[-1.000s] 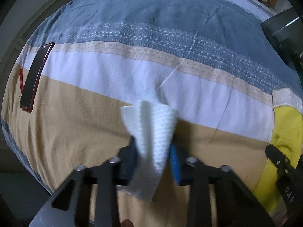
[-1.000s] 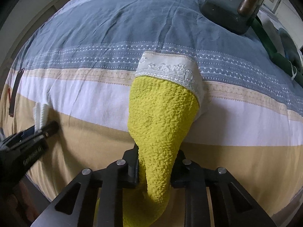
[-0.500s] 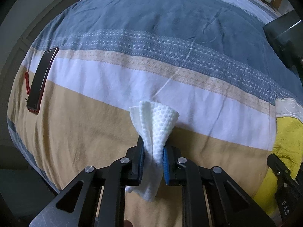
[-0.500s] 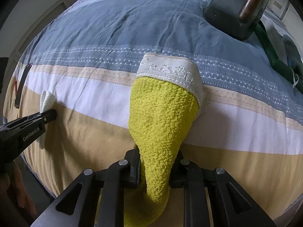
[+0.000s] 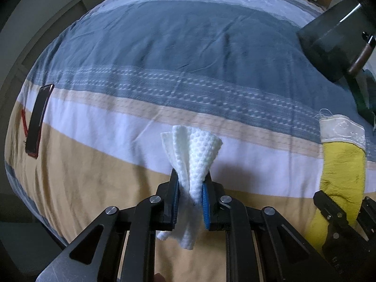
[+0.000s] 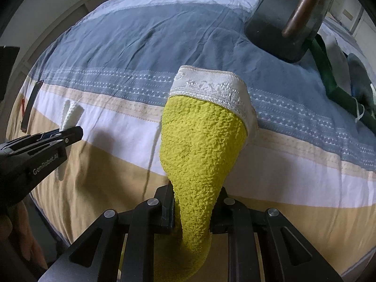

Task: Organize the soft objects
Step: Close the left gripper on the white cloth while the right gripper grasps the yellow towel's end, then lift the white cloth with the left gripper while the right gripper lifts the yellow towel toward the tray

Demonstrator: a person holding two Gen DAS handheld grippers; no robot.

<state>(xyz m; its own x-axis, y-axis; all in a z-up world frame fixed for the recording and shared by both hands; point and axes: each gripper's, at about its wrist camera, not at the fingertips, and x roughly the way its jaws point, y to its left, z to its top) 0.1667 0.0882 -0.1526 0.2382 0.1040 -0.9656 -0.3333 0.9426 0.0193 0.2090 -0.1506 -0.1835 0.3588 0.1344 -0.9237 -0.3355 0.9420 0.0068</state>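
Left tool (image 5: 190,196) has just clamped tighter on the white cloth (image 5: 192,155), lifting it clear of the bed (image 5: 164,54); right tool (image 6: 193,208) grips the yellow towel (image 6: 202,145), raised too — both ready to be placed.

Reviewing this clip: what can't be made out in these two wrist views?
- Yellow towel: lower end hidden behind the right gripper in the right wrist view; cut by the edge in the left.
- White cloth: full size unknown, bunched in the left gripper.
- Phone: screen too dark.
- Dark box: cut off at the top edge.
- Green items: cut off at the right rim.
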